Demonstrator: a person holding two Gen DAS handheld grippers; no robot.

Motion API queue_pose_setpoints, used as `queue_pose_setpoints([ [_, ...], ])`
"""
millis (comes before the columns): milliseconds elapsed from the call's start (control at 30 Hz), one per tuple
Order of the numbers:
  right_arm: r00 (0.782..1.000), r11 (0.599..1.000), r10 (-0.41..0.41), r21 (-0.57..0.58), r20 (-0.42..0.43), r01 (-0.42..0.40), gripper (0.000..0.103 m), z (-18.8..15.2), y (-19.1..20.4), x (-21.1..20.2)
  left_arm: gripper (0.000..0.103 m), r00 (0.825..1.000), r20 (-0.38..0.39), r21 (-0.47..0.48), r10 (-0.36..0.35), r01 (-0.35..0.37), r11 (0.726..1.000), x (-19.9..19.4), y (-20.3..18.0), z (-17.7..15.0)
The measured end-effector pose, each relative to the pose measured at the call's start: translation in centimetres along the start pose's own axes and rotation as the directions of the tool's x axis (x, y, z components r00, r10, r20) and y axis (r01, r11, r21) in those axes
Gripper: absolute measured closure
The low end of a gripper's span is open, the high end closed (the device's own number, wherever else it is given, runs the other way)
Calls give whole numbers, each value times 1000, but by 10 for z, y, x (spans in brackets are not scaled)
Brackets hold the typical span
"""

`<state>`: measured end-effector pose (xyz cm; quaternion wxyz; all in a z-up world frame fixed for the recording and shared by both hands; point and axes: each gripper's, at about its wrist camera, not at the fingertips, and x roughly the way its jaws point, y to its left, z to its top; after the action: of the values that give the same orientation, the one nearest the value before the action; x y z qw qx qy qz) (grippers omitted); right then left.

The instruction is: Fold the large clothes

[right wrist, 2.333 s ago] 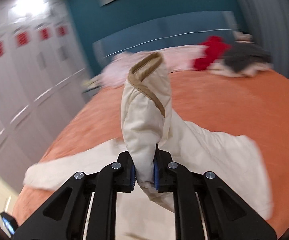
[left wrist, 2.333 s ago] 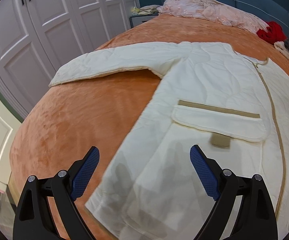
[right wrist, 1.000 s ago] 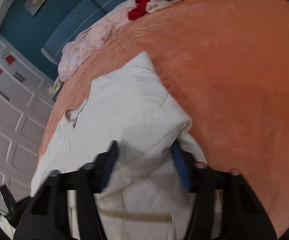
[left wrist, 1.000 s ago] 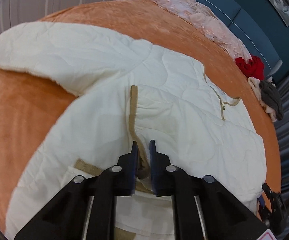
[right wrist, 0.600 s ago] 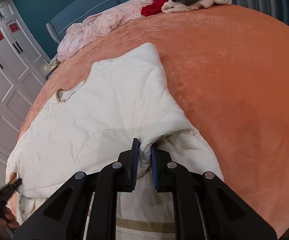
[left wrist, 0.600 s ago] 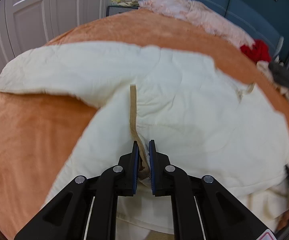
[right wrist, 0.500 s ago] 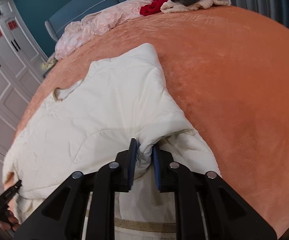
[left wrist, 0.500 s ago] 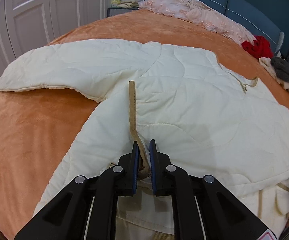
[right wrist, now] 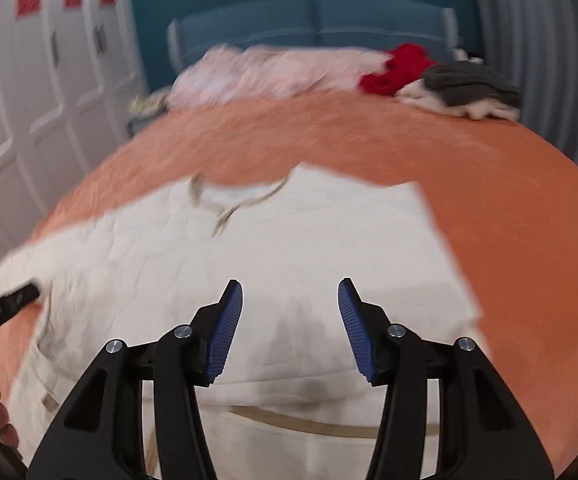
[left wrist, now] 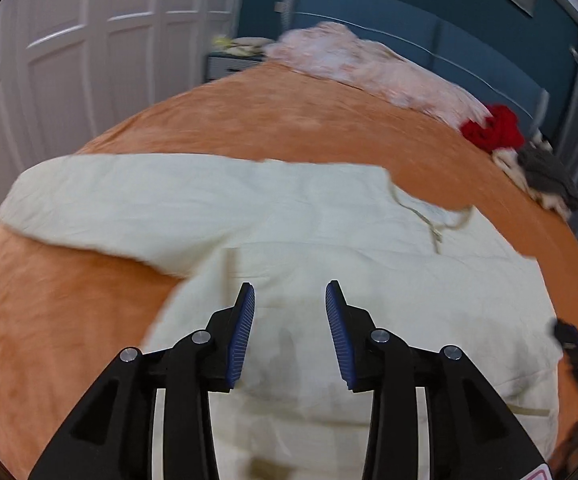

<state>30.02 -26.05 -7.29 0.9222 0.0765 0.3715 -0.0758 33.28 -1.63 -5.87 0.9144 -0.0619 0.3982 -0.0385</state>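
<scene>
On the bed: your cream quilted jacket with tan trim (left wrist: 329, 240) lies spread flat on the orange plush bedspread (left wrist: 69, 300), filling the near half of it in both views.
Around it: a crumpled pink fabric heap (left wrist: 369, 64) lies along the far end against the blue padded headboard (left wrist: 429, 40); a red garment (left wrist: 493, 128) sits just beside it, then a grey and white pile of clothes (left wrist: 545, 176) near the far right corner.
Beyond the bed: white panelled wardrobe doors (left wrist: 69, 60) run along the left; a small bedside table with clutter on top (left wrist: 233, 56) stands between them and the headboard.
In the way: nothing lies on top of the jacket where your grippers hover.
Texture: the jacket is puffy and stitched in quilting lines, its surface lightly wrinkled; the bedspread is short-piled and velvety.
Shape: one long sleeve (left wrist: 109, 200) stretches out flat to the left; the right side ends in a straight folded edge (right wrist: 445, 248).
Direction: the tan-edged neckline (right wrist: 233, 200) points toward the headboard, so the body's long axis runs from you to the far end, with the sleeve lying across it.
Left gripper (left wrist: 289, 328): jaws opening, blue ribbed pads apart, no cloth between them, held above the jacket's lower body.
Right gripper (right wrist: 291, 328): jaws opening too, nothing pinched, above the folded right half.
Blur: both views are smeared, so fine stitching is hard to read.
</scene>
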Motion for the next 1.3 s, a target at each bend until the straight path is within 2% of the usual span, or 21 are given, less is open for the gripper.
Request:
queue_pose_setpoints([
  [100, 995, 1000, -4, -17, -103, 2, 55, -21, 14, 36, 67, 999, -39, 81, 15, -11, 997, 31, -28, -12],
  [233, 994, 997, -47, -59, -100, 41, 54, -38, 22, 47, 67, 994, -94, 124, 50, -38, 991, 70, -35, -35],
  [500, 996, 996, -57, -67, -68, 53, 52, -46, 20, 48, 65, 998, -48, 113, 32, -27, 993, 74, -31, -45],
  [833, 997, 995, -66, -70, -32, 64, 50, -50, 22, 46, 64, 998, -13, 146, 69, -67, 987, 76, -38, -53],
  [900, 998, 996, -62, -66, -31, 59, 50, -50, 21, 46, 63, 998, -15, 133, 53, -51, 990, 75, -35, -51],
  [933, 998, 996, -59, -63, -31, 57, 50, -50, 22, 45, 61, 1000, -19, 112, 18, -16, 994, 72, -31, -49],
  [967, 998, 997, -56, -59, -33, 54, 50, -50, 21, 45, 55, 999, -23, 71, -47, 48, 996, 67, -22, -46],
  [1033, 998, 997, -55, -55, -34, 53, 50, -49, 21, 45, 54, 987, -21, -33, -157, 156, 987, 56, 2, -38],
  [1067, 998, 997, -54, -54, -33, 52, 50, -49, 21, 45, 52, 985, -18, -76, -169, 167, 983, 50, 16, -34],
  [1133, 998, 997, -52, -52, -32, 51, 50, -49, 20, 44, 49, 987, 4, -165, -158, 156, 974, 32, 63, -20],
  [1200, 998, 997, -54, -52, -31, 52, 49, -49, 21, 45, 42, 992, 24, -220, -123, 125, 967, 21, 103, -10],
  [1300, 998, 997, -54, -52, -31, 52, 49, -49, 21, 45, 41, 1000, 12, -325, -6, 10, 946, 14, 190, 10],
])
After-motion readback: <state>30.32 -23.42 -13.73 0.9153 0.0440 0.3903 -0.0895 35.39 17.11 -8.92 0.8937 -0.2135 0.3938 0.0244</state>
